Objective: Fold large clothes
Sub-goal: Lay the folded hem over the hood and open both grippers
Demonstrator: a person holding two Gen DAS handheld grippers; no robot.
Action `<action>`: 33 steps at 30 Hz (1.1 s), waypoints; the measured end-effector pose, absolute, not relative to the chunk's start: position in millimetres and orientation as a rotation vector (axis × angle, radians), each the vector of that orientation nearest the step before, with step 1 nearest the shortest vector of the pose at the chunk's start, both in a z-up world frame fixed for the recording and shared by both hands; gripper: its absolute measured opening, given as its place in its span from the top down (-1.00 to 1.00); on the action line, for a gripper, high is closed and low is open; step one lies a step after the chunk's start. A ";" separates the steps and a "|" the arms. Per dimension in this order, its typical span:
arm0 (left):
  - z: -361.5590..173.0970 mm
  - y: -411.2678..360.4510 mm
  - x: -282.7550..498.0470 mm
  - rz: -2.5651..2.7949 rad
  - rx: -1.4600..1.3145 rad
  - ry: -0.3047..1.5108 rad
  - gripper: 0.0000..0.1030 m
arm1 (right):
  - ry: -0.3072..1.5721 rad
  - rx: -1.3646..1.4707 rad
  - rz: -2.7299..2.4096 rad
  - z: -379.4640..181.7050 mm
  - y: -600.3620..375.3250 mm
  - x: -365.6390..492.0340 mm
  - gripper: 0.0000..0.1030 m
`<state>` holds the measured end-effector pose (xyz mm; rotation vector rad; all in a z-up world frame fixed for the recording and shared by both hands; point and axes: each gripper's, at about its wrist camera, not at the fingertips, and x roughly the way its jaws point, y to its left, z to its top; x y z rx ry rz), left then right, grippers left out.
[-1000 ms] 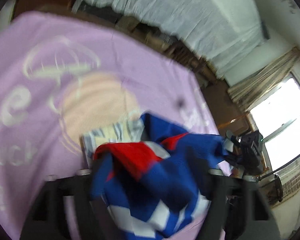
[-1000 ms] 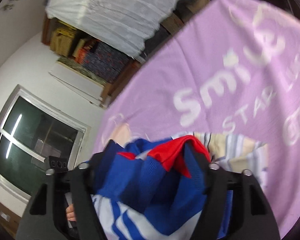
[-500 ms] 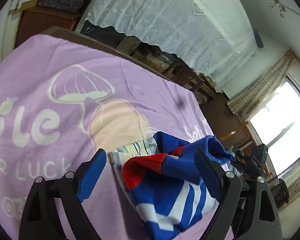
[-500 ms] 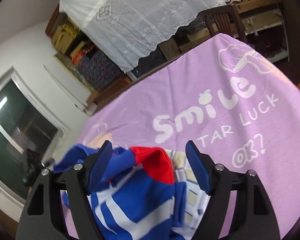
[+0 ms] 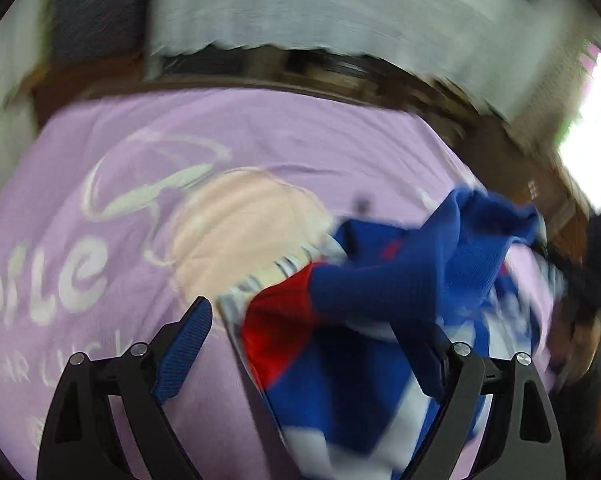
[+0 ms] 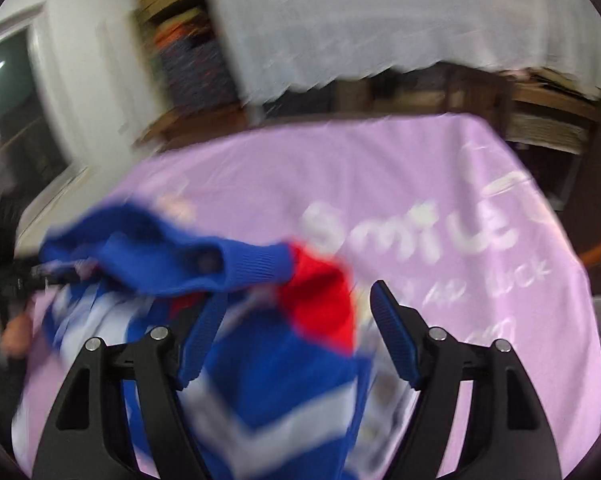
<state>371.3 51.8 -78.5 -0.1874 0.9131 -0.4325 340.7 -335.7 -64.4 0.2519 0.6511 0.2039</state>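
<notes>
Both tools released, sweater bunched on worktop.
Left wrist: left tool (image 5: 312, 344) spread wide since 1 s ago, sweater (image 5: 380, 300) draped over 1 finger. Right wrist: right tool (image 6: 296, 332) likewise spread, sweater (image 6: 268, 344) unfolded on purple cloth (image 6: 380, 184); regrasp likely needed.

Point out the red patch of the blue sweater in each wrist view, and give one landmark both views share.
Left wrist view: the red patch sits low and centre, between the fingers of the left hand-held gripper, on the blue sweater.
Right wrist view: the red patch sits just below centre, between the fingers of the right hand-held gripper.
Shared landmark: the white "Smile" lettering on the purple cloth.
</notes>
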 end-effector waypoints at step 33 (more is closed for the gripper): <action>-111.6 31.1 425.6 -0.222 -0.160 0.943 -0.79 | 0.726 0.407 0.187 -80.1 -335.3 398.2 0.78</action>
